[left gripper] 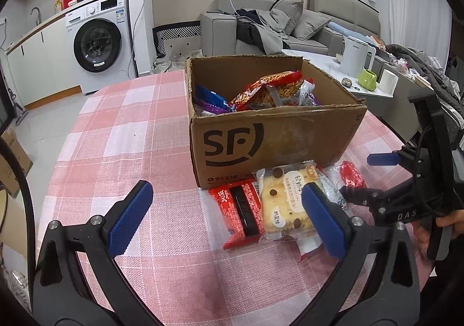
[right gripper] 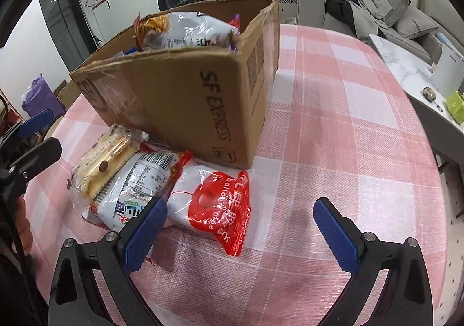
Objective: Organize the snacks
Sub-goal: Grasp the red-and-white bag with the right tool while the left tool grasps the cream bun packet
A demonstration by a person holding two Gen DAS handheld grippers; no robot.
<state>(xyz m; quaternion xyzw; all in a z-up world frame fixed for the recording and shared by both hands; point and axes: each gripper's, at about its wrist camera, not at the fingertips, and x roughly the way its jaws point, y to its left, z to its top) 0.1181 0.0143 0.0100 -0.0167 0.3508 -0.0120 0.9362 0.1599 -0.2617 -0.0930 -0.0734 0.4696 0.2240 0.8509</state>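
An open SF cardboard box (left gripper: 269, 134) holds several snack packs (left gripper: 269, 91) on a pink checked tablecloth; it also shows in the right wrist view (right gripper: 185, 99). In front of it lie a red pack (left gripper: 237, 210), a yellow cake pack (left gripper: 287, 204) and a red-and-white bag (right gripper: 214, 204). The cake pack (right gripper: 101, 166) and a white printed bag (right gripper: 136, 183) lie beside it. My left gripper (left gripper: 226, 218) is open and empty over the red pack. My right gripper (right gripper: 240, 233) is open and empty above the red-and-white bag; it shows in the left wrist view (left gripper: 365, 175).
A low marble table (left gripper: 327, 64) at the right carries a white kettle (left gripper: 355, 56), a green cup (left gripper: 366, 80) and a white cup (left gripper: 388, 80). A sofa (left gripper: 290, 27) stands behind, a washing machine (left gripper: 98, 44) at the back left. Cardboard (left gripper: 11, 157) lies on the floor.
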